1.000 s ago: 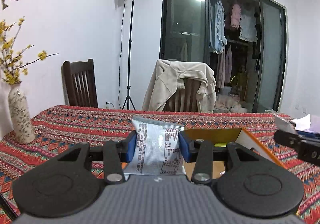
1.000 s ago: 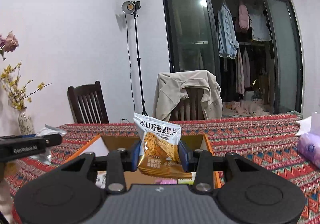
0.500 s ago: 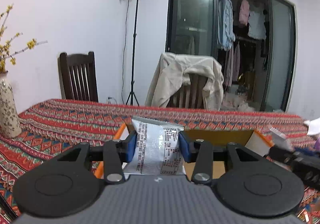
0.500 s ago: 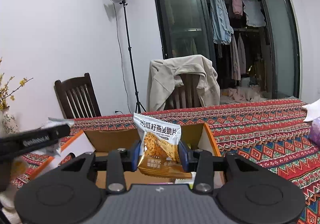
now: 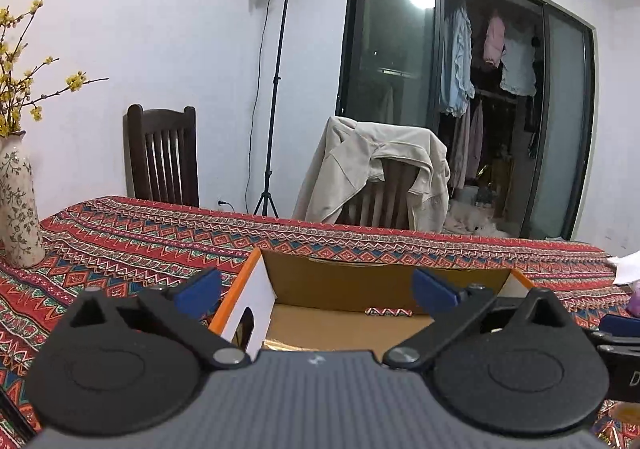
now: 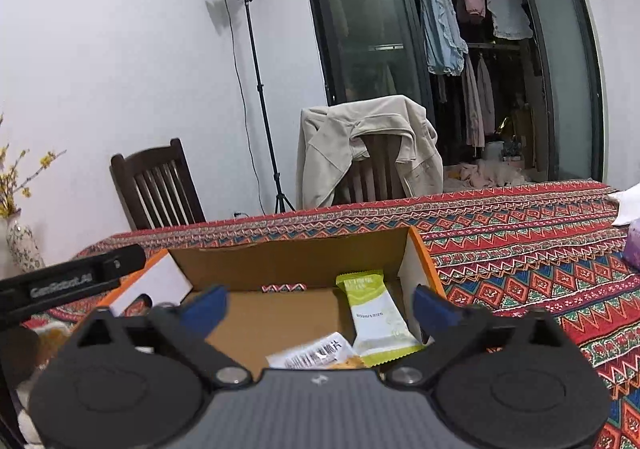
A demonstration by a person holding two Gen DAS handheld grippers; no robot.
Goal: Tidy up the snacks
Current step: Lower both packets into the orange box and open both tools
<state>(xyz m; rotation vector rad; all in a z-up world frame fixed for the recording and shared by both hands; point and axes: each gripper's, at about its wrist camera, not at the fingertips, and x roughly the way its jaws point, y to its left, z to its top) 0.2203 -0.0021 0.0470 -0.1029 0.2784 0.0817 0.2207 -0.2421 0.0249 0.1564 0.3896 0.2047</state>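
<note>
My left gripper (image 5: 316, 289) pointed slightly downward, its blue-padded fingers (image 5: 199, 287) spread as wide as they go, having just been opening, with nothing clasped between them. My right gripper (image 6: 320, 303) matched it (same shallow downward tilt, same level roll), its fingers (image 6: 434, 306) also just swung apart and gripping nothing. In the right wrist view, one black finger of my left gripper (image 6: 76, 277) reached in from the left edge, so the two sat near each other, side by side.
</note>
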